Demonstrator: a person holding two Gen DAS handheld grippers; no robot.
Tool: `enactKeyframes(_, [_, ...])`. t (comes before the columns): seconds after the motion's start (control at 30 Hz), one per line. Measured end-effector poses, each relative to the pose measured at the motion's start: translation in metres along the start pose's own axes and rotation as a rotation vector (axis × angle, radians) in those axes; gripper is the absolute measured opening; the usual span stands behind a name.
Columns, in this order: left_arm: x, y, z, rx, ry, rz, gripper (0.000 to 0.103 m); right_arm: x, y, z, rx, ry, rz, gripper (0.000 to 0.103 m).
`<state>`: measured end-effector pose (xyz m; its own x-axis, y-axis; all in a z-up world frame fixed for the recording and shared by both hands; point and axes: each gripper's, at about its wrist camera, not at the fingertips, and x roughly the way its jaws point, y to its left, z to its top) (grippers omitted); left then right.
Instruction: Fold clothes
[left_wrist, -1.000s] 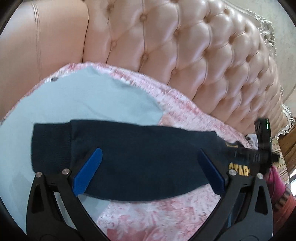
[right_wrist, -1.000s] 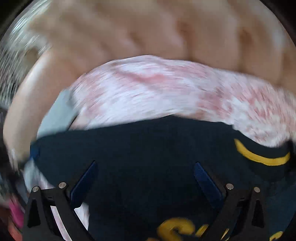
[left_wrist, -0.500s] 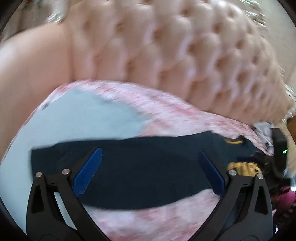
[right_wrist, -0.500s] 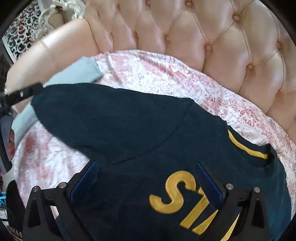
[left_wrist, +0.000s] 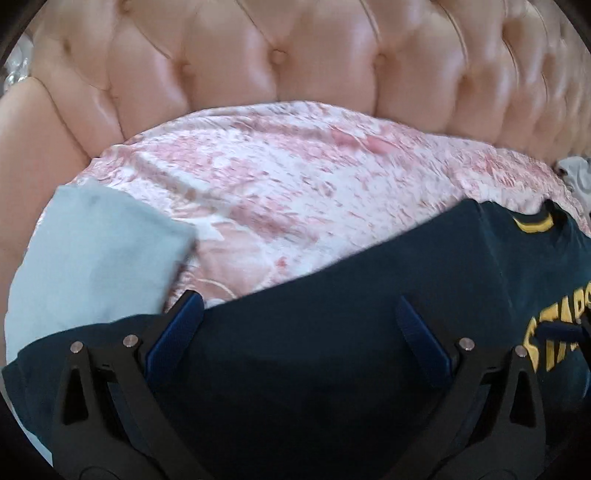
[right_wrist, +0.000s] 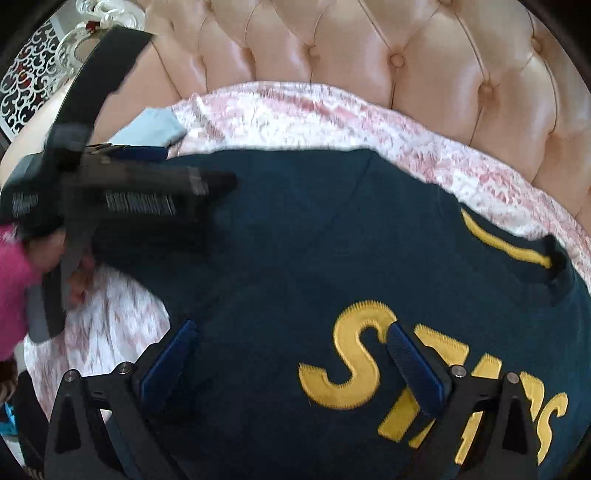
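A dark navy sweater (left_wrist: 388, 295) with yellow letters (right_wrist: 354, 362) lies flat on the pink floral sofa cover (left_wrist: 295, 192). Its sleeve stretches left across the cover. My left gripper (left_wrist: 295, 339) is open and hovers over the sleeve, holding nothing. It also shows in the right wrist view (right_wrist: 147, 188), over the sleeve end. My right gripper (right_wrist: 291, 362) is open above the sweater's chest, just over the letters, holding nothing. The collar with a yellow stripe (right_wrist: 506, 247) lies at the right.
A light blue garment (left_wrist: 92, 251) lies on the cover at the left, partly under the sleeve. The tufted pink leather sofa back (left_wrist: 295, 62) rises right behind. A hand and pink sleeve (right_wrist: 14, 273) hold the left gripper. A white cloth (left_wrist: 576, 173) lies at the far right.
The left gripper has moved forward and right, over the sleeve and closer to the sofa back. The right gripper has moved lower over the chest letters. Both stay open.
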<state>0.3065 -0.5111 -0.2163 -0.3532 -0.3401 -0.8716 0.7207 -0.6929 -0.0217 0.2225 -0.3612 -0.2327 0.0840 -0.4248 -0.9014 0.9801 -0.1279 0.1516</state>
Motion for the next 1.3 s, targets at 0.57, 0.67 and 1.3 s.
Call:
enactKeyframes(0.57, [-0.046, 0.005, -0.002, -0.035, -0.191, -0.101, 0.103, -0.018, 0.01, 0.023, -0.004, -0.089, -0.024, 0.103])
enactKeyframes(0.67, [-0.086, 0.034, -0.021, -0.111, -0.267, -0.15, 0.103, -0.036, 0.004, 0.033, 0.037, -0.152, 0.003, 0.103])
enactKeyframes(1.3, [-0.062, 0.109, -0.079, -0.161, -0.121, 0.044, 0.102, 0.001, 0.043, 0.025, -0.043, -0.068, -0.085, 0.103])
